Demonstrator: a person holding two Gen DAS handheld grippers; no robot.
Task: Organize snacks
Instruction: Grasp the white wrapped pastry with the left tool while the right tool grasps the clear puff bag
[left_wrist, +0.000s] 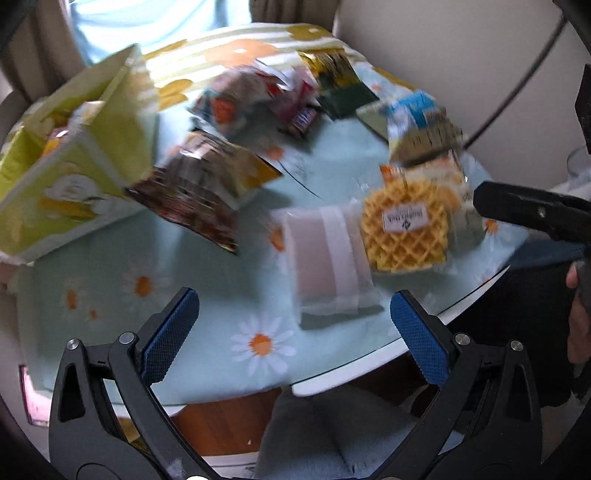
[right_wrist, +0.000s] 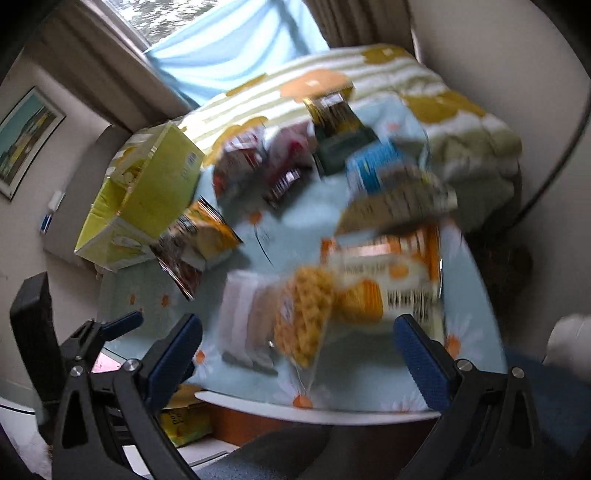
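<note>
Several snack packs lie on a round table with a pale blue daisy cloth (left_wrist: 155, 295). A pale pink wafer pack (left_wrist: 327, 258) and a waffle pack (left_wrist: 404, 225) lie nearest; both also show in the right wrist view, the wafer pack (right_wrist: 242, 314) and the waffle pack (right_wrist: 304, 314). A brown and yellow bag (left_wrist: 199, 184) lies beside an open yellow-green box (left_wrist: 74, 162). My left gripper (left_wrist: 291, 336) is open and empty over the table's near edge. My right gripper (right_wrist: 297, 356) is open and empty, near the waffle pack.
More packs lie at the back: red ones (left_wrist: 258, 99), a dark green and gold one (left_wrist: 336, 81), a blue one (left_wrist: 417, 110). A striped blanket (right_wrist: 369, 74) lies behind the table. The right gripper's arm (left_wrist: 532, 212) reaches in from the right. Both views are blurred.
</note>
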